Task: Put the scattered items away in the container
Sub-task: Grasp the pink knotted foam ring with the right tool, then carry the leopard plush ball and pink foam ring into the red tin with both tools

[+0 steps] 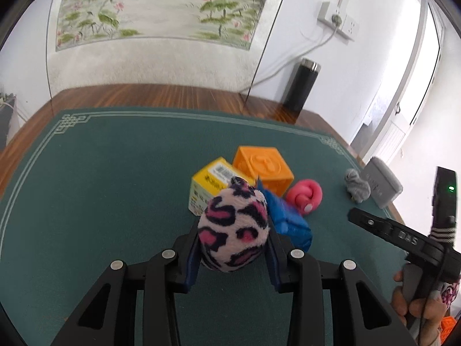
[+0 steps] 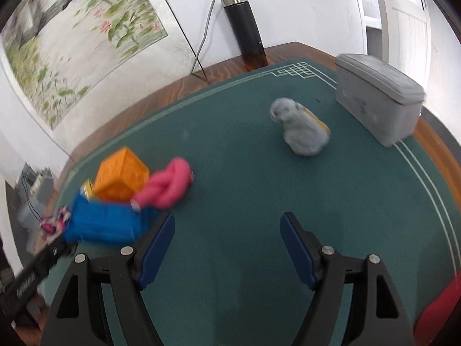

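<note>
Green mat; leopard-print plush between left tongs.

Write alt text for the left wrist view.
The left gripper is shut on a pink-and-black spotted plush ball above a green mat. Beyond lie a yellow box, an orange cube, a blue cloth and a pink knotted toy; the right gripper enters from the right.

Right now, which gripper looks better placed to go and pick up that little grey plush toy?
The right gripper, probably: it is open and empty, with the grey plush toy ahead of it. The left gripper is already shut on the pink spotted plush.
</note>
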`<state>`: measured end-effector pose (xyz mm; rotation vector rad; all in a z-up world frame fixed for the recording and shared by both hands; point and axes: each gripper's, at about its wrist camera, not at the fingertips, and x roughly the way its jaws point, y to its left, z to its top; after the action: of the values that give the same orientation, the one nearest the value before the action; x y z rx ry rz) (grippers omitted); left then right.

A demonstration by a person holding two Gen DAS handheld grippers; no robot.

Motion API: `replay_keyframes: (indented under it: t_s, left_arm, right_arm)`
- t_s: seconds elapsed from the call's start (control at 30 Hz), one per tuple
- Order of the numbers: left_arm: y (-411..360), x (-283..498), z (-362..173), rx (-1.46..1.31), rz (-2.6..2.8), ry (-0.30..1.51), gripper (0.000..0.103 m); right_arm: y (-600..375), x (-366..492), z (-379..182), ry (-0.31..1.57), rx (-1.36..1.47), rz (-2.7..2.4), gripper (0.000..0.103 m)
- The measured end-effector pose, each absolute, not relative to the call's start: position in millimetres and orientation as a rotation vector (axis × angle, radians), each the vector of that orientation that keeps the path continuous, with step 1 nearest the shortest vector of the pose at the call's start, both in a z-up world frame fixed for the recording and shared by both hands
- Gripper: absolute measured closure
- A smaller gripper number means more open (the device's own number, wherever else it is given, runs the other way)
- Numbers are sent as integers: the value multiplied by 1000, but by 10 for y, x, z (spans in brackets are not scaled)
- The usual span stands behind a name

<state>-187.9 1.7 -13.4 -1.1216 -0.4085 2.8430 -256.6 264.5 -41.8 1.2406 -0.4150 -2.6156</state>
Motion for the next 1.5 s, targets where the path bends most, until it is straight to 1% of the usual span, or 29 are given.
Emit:
replay_keyframes:
  t_s: [0.17,0.27,0.33,0.37,0.4,0.43,0.47,0.53,0.6,0.67,1.03,1.2,1.5]
  left_arm:
    - [-47,-1836,12,-1065,2871,-433,64]
    - [-71,-1862,5,-1074,2860,-457,64]
    - [-78,-1876,-3,-1078,2857,-465,64]
    - [-75,-1876,-8,-1080,2854,-467,64]
    - [-70,-1875,-12,-1082,2850,-468,64]
    - [-63,-1871,-12,-1083,2847,-467,64]
    - [-56,-1868,-13,-1084,2844,-466,63]
    - [-48,-1857,-17,-1084,2840,-465,63]
    - [-35,-1850,-18,-1084,2836,-464,63]
    - [-16,-1842,-18,-1082,2832,-461,63]
    - [361,-1677,10,-1063,2750,-367,63]
    - [556,-1563,40,-1049,2704,-327,63]
    - [965,-1267,100,-1035,2616,-274,63]
  right_arm:
    - [2416,-2827,-503,-476,1270,-2546,25]
    - [2261,-2909,-545,-437,1280,-2539,30]
    - [2159,-2956,-566,-405,1284,-2538,41]
    - [2122,-2972,-571,-395,1285,-2536,51]
    - [2097,-2982,-569,-390,1285,-2533,59]
    - [2073,-2992,-568,-384,1285,-2529,64]
    - [2054,-2996,-565,-384,1284,-2522,76]
    - [2031,-2960,-534,-364,1272,-2528,79]
    - [2036,-2886,-495,-343,1253,-2536,86]
    - [2076,-2774,-439,-342,1229,-2543,87]
    - [2477,-2027,-128,-317,1130,-2643,88]
    - [2831,-1566,-7,-344,1086,-2714,88]
    - [3442,-961,305,-317,1063,-2896,88]
